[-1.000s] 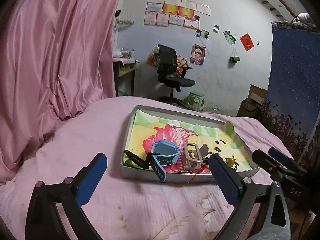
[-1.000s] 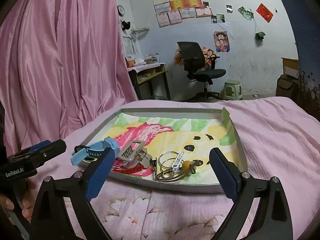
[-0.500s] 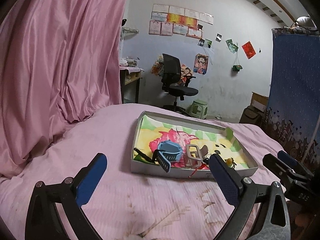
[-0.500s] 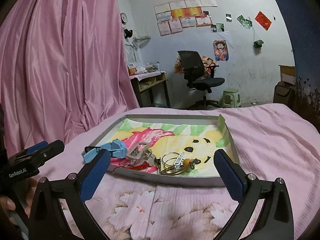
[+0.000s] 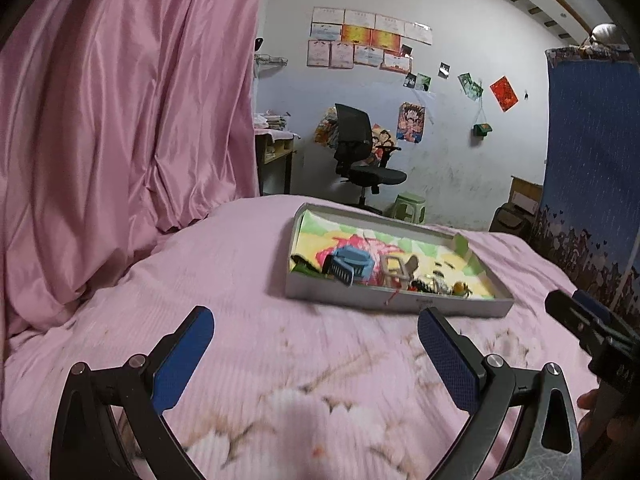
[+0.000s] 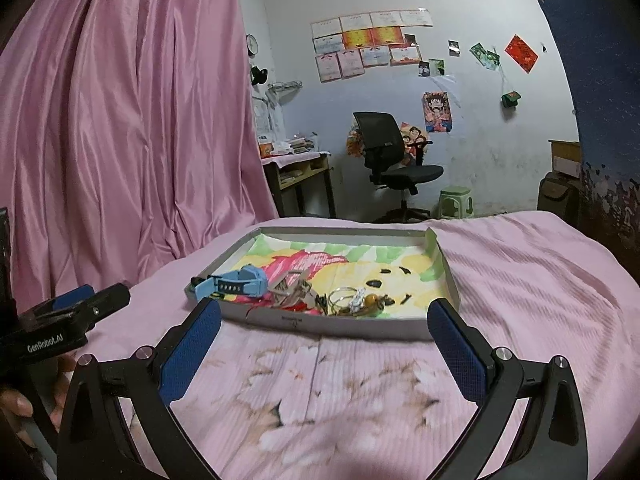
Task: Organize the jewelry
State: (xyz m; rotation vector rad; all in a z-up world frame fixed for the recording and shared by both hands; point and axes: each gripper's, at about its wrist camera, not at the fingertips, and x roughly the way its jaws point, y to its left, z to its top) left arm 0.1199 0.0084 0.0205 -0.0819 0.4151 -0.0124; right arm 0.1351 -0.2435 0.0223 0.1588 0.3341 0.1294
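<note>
My left gripper (image 5: 316, 334): jaws spread wide, nothing between the blue pads (image 5: 182, 360), hanging over the pink bedspread (image 5: 224, 280) short of the tray (image 5: 400, 302).

My right gripper (image 6: 324, 326): jaws have just been opening and now stand spread wide, nothing between them, tips just short of the tray's (image 6: 360, 326) near wall. It also shows at the right edge of the left view (image 5: 588, 320), with a bit of my hand (image 5: 590, 404) under it. The left gripper likewise shows at the left edge of the right view (image 6: 76, 308), with my fingers (image 6: 18, 404) below.

Tray: shallow grey box, lined with a bright cartoon print, lying on the bedspread. All the jewelry sits in it, crowded along its near side.

Contents, from the tray's left end to the right, as the right view shows them:
- black piece (image 6: 198, 281), partly hidden, at the near left corner;
- light blue watch (image 6: 236, 285), strap hanging over the near wall;
- grey clip (image 6: 290, 290), just beside the watch;
- red cord (image 6: 256, 308), draped over the near wall beneath the clip;
- metal rings (image 6: 342, 298) and an amber bead (image 6: 371, 301), tangled together, right of the clip.

The tray's far half holds only the print.

Beyond the tray: pink curtain (image 6: 120, 120) to its left, black office chair (image 6: 390, 160) and green stool (image 6: 454, 200) behind it, papers on the wall (image 6: 368, 40), blue cloth (image 5: 592, 160) to its right.
</note>
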